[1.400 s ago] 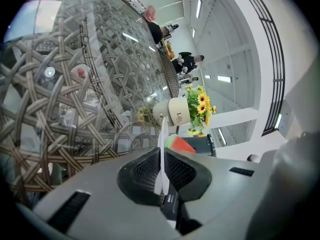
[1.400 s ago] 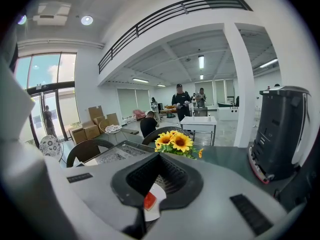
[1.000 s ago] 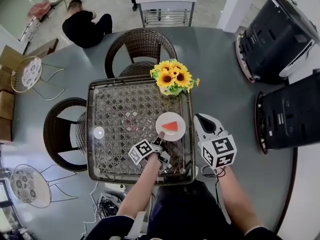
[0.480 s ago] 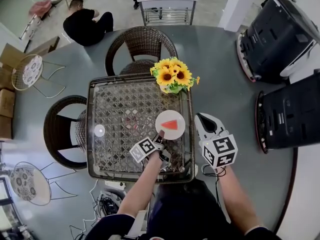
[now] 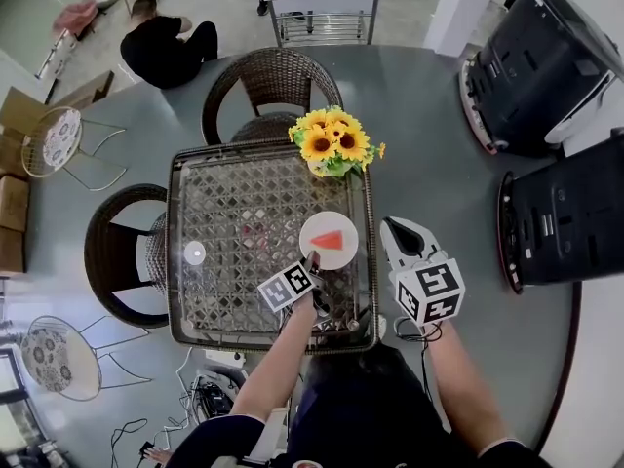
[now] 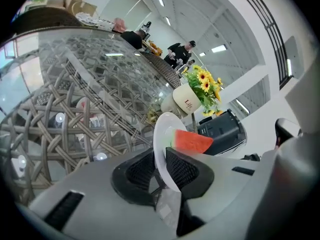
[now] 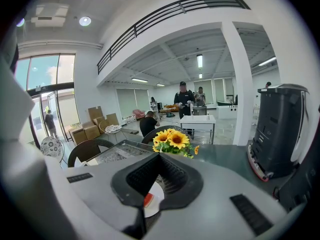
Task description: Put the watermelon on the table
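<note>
My left gripper (image 5: 312, 261) reaches over the near edge of the bench (image 5: 234, 203), a square glass top over woven brown wicker. Its fingers are opening. The thin rim of a round white plate (image 5: 343, 228) stands between the ribbed black pads, which no longer clamp it. The watermelon (image 5: 328, 241), a flat red wedge with a green rind edge, lies in the middle of that plate, on the bench's right half and towards me. In the left gripper view the wedge (image 6: 192, 141) shows just past the fingers. Behind it, sunflowers (image 5: 331, 144) stand in a smooth white mug (image 6: 187, 100) at the far right corner. My right gripper (image 5: 390, 230) hangs just off the bench's right edge, its fingers closed tip to tip on nothing.
</note>
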Action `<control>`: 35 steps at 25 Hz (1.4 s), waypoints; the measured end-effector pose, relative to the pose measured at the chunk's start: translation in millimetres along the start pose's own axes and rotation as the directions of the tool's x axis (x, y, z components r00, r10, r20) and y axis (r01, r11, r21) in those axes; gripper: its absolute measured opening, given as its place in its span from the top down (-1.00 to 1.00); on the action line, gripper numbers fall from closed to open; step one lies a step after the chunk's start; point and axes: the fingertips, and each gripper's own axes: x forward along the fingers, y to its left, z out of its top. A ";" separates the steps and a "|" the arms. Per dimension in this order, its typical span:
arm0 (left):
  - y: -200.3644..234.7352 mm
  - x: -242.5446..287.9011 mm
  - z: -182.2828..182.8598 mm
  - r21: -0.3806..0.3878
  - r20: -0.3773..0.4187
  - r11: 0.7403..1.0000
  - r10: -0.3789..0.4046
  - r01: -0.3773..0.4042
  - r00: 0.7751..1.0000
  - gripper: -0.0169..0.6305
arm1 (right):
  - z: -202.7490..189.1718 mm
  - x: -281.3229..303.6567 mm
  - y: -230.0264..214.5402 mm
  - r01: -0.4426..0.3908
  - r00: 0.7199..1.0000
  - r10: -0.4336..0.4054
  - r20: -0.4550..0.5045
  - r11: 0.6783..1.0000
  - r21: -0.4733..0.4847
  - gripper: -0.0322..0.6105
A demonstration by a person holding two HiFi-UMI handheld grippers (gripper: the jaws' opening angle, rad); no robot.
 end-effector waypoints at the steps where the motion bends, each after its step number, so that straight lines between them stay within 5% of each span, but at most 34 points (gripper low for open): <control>1: 0.9 0.8 -0.8 0.021 -0.002 1.000 0.014 -0.014 1.000 0.76 | 0.1 -0.9 -0.7 0.002 1.000 -0.002 0.002 1.000 0.000 0.89; 7: 1.7 1.4 -1.4 0.152 0.006 0.986 0.074 -0.074 0.997 0.68 | 0.8 -6.0 -2.9 0.009 1.000 -0.009 0.007 1.000 0.004 0.89; 12: 2.4 1.9 -1.2 0.281 0.030 0.949 0.139 -0.142 0.990 0.65 | -0.1 -11.3 -4.3 0.015 1.000 -0.015 0.012 1.000 0.009 0.89; 24: 2.2 7.2 -4.3 0.393 0.024 0.895 0.221 -0.212 0.975 0.58 | -2.8 -26.1 -10.6 0.026 0.999 -0.026 0.026 1.000 0.010 0.89; 29: 4.8 3.3 0.7 0.455 0.058 0.848 0.278 -0.273 0.959 0.57 | -2.9 -34.4 -10.7 0.025 0.999 -0.025 0.030 1.000 0.007 0.89; 35: -1.7 -13.7 10.5 0.459 0.103 0.842 0.265 -0.282 0.959 0.57 | -2.7 -40.6 -6.6 0.011 0.999 -0.011 0.043 1.000 0.006 0.89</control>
